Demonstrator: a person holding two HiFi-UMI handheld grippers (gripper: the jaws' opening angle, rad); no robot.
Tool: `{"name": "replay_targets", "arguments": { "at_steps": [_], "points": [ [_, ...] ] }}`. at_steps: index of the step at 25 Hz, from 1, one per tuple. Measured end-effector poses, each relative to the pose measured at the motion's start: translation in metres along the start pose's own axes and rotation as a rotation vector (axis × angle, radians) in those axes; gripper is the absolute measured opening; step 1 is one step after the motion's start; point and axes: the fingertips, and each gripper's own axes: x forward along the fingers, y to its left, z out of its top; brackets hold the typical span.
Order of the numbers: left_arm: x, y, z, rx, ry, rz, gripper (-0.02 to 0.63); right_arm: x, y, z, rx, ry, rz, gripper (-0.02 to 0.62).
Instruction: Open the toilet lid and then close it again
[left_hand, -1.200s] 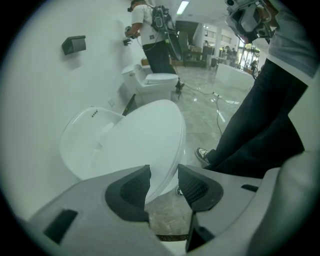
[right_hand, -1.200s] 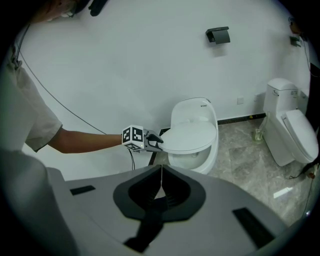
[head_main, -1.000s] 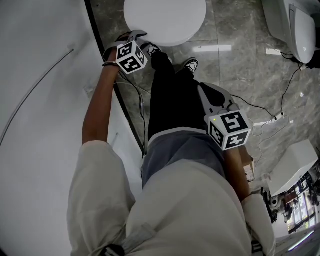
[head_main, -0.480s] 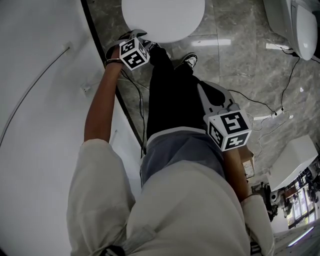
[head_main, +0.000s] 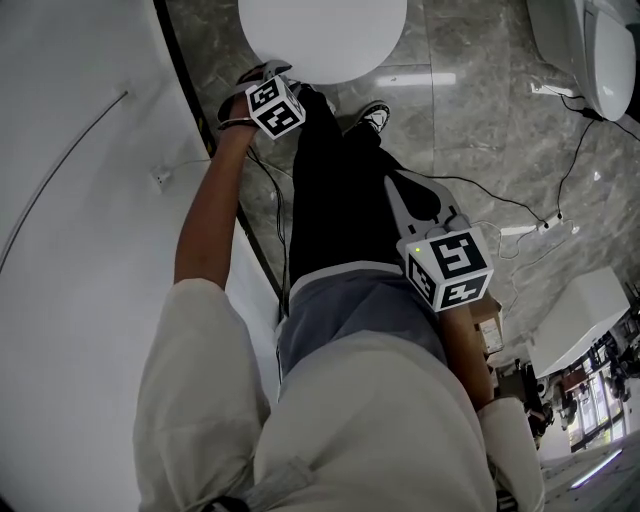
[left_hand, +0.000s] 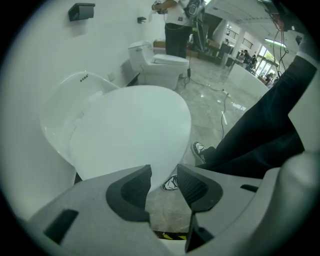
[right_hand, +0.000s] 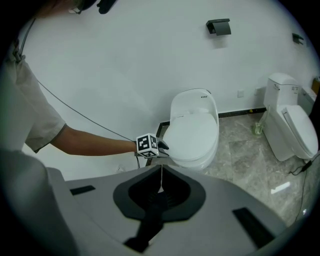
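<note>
You had left hand-held gripper spread at toilet lid front rim | right hand-held gripper pressed together, empty | risk was a shallow bite slipping off.

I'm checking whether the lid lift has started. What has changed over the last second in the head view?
The left gripper has edged closer to the front rim of the toilet lid, with its jaws apart and gripping nothing yet. The lid stays shut, and the right gripper stays closed and in place.

head view: steeply down | left gripper view: near toilet lid | right gripper view: farther, same lid
</note>
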Motion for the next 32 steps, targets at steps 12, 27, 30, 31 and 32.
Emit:
{"name": "replay_targets", "arguments": {
  "at_steps": [12,27,30,31,32],
  "points": [
    [0.042,-0.005,-0.015,-0.112,-0.025,0.004,0.153,0.017,-0.008,-0.017,0.021,0.051,-0.018,0.011],
    [0.078,0.002,-0.022,-0.269,0.008,0.032,0.092,0.027,-0.009,-0.021,0.021,0.093,-0.024,0.011],
    [0.082,0.002,-0.022,-0.236,0.024,0.042,0.086,0.031,-0.007,-0.022,0.020,0.101,-0.018,0.011],
    [0.082,0.003,-0.022,-0.220,0.029,0.047,0.078,0.032,-0.007,-0.022,0.018,0.105,-0.017,0.011],
    [0.082,0.003,-0.023,-0.212,0.032,0.050,0.077,0.033,-0.008,-0.023,0.017,0.109,-0.016,0.011]
  ]
}}
